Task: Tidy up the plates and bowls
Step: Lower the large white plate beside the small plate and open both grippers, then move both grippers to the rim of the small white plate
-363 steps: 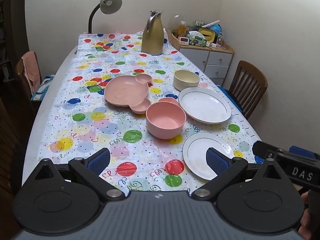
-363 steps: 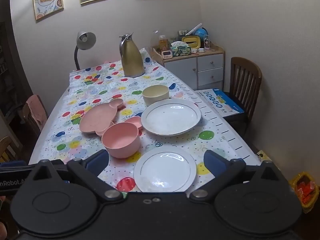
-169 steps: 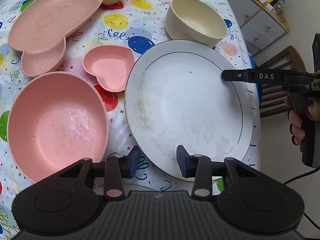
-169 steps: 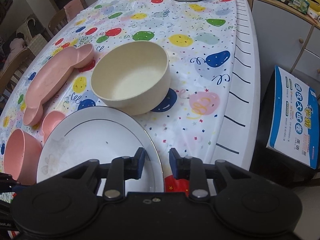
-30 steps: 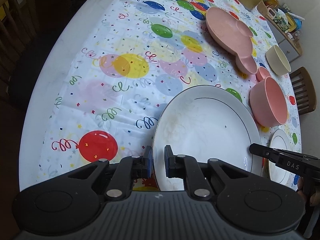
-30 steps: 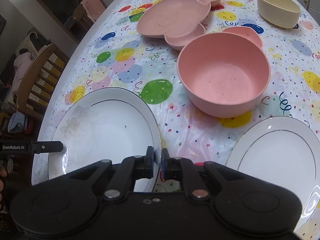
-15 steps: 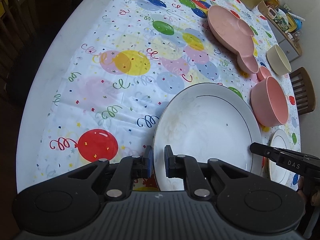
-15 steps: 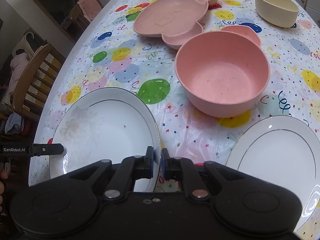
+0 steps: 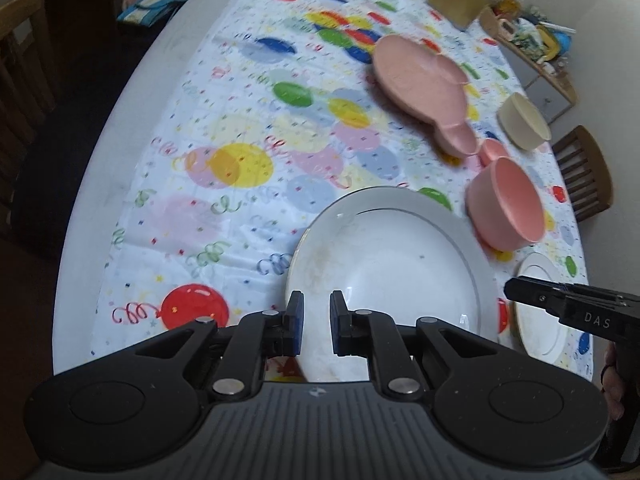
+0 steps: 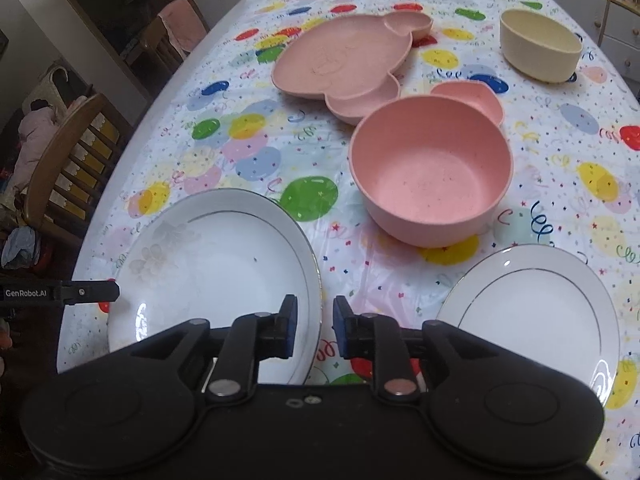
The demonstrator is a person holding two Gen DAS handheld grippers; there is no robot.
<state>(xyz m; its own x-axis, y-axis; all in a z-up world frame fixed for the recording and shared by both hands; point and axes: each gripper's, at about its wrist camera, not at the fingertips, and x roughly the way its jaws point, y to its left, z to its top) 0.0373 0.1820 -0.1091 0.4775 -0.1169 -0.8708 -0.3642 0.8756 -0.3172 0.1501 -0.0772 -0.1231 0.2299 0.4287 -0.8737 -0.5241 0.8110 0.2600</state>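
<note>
Right wrist view takes in the table point(image 10: 168, 92) under its balloon-print cloth, with the large white plate point(image 10: 216, 276) lying flat near the close left corner. Beyond it sit the pink bear-shaped tray point(image 10: 340, 68), the pink bowl point(image 10: 430, 180) in the middle, the smaller white plate point(image 10: 532, 308) at the near right, the cream bowl point(image 10: 540, 52) far right, and a small pink heart dish point(image 10: 468, 96) tucked behind the pink bowl. The right gripper point(image 10: 314, 330) straddles the big plate's right rim, its jaws opening, the rim between the pads but no longer pinched. The left gripper point(image 9: 316, 328) straddles the opposite rim, its jaws opening too, with a clear gap around the edge. The plate looks like glazed china: stiff, fairly heavy, slick and liable to chip, so I judge the thin raised rim the only sound place to take hold, best from two opposite sides. The pink pieces look lighter and more forgiving.
</note>
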